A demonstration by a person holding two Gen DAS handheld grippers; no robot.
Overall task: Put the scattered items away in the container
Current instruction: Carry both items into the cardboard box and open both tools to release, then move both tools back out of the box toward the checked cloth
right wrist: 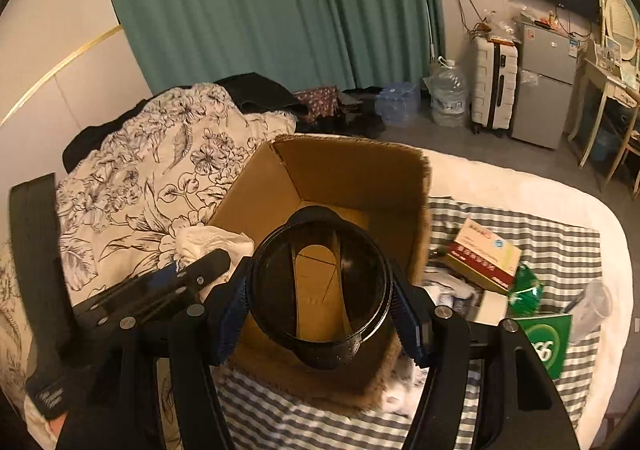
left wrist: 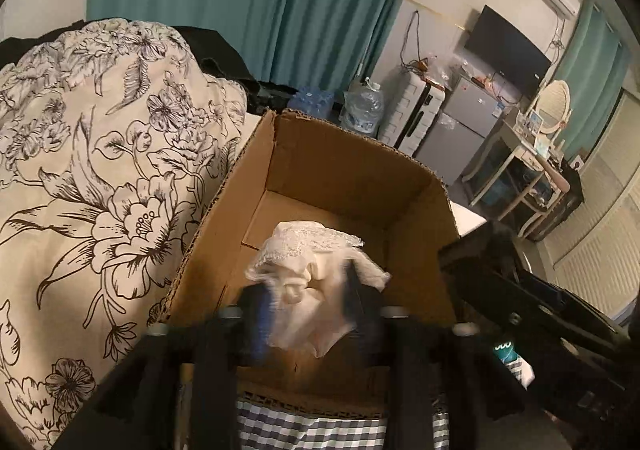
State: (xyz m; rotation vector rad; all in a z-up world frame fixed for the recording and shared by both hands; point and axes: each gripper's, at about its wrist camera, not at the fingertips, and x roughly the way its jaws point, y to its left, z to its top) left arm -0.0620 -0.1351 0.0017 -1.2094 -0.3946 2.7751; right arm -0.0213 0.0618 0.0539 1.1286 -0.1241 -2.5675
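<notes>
The box [right wrist: 352,177] stands open on the bed beside the floral quilt [left wrist: 100,169]. Over it, the right gripper [right wrist: 320,310] clamps a black jar [right wrist: 320,290]. The left gripper [left wrist: 310,298], jaws parted, has the white cloth [left wrist: 312,274] loose between them.

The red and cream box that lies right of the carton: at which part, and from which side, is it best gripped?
Probably from above, across its two long sides, near the middle. The box lies nearly flat on the striped cloth, broad face up, so the long sides look free; a green packet crowds its right end.
</notes>
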